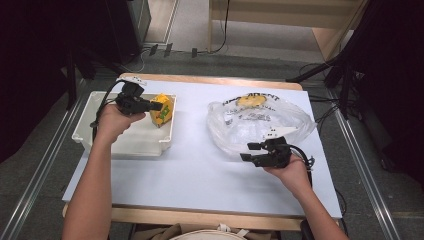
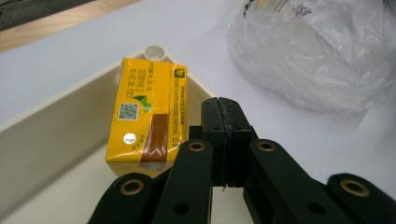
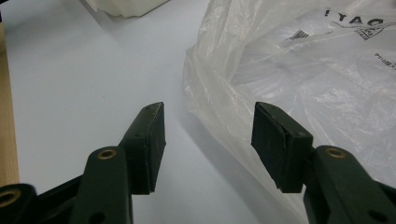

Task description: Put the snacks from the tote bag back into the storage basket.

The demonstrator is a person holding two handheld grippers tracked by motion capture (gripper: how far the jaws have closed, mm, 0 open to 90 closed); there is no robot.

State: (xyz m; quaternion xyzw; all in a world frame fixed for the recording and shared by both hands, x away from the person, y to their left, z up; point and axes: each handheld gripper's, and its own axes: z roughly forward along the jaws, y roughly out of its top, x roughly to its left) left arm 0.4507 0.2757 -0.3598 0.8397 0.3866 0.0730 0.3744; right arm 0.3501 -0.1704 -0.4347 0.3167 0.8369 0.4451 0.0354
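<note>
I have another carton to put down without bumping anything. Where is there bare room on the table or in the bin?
The table is bare between the white bin and the plastic bag, and along the near edge. The bin floor is free beside the yellow drink carton in its far right corner. It is crowded there by the shut left gripper, and at the bag's near edge by the open right gripper.

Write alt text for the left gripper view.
The left tool, its two black jaws shut together with nothing between them, sits just right of a yellow drink carton standing in the corner of a cream tray. Beyond, on the white table, lies a crumpled clear plastic bag.
</note>
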